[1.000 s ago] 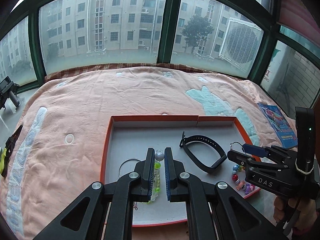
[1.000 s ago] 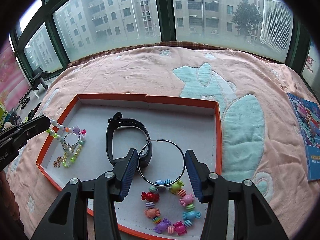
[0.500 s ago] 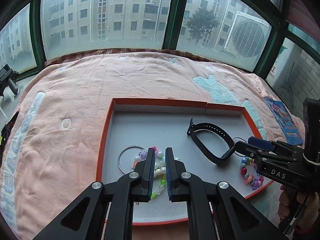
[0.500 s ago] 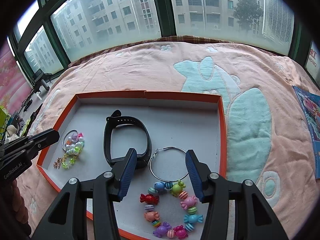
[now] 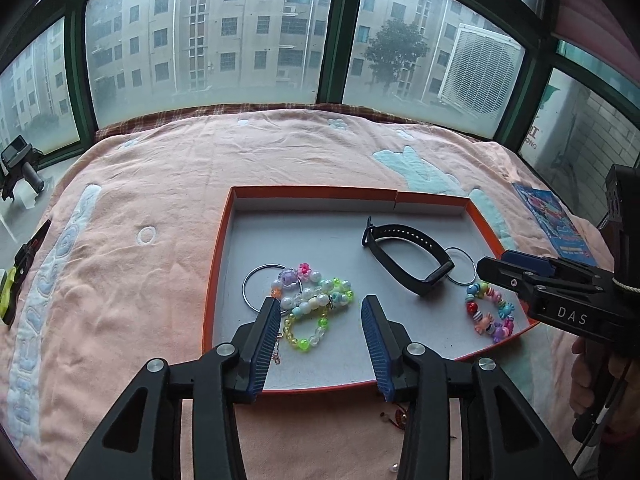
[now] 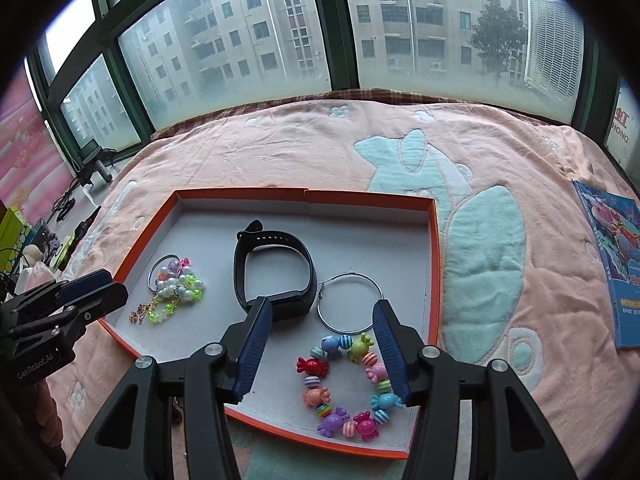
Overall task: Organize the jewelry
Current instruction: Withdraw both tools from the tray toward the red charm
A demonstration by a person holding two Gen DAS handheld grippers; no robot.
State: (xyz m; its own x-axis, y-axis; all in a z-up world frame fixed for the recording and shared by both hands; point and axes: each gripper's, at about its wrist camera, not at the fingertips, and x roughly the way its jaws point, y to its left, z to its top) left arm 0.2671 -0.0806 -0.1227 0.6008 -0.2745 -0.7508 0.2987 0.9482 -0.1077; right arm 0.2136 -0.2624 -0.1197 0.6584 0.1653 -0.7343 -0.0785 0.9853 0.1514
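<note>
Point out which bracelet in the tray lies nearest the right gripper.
The candy-shaped bead bracelet, spread between the right gripper fingers; the pastel bead bracelet lies bunched on a hoop.

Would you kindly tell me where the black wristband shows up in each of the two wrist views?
Left wrist view: black wristband lies right of centre in the orange tray.
Right wrist view: wristband lies mid-tray, just above the left finger.
Shared landmark: the silver hoop touching its right end.

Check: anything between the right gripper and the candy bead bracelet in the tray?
Nothing visible. The right gripper is open, with the candy bead bracelet lying flat just under and ahead of it. The hoop earring and black band lie farther back, apart from it.
</note>
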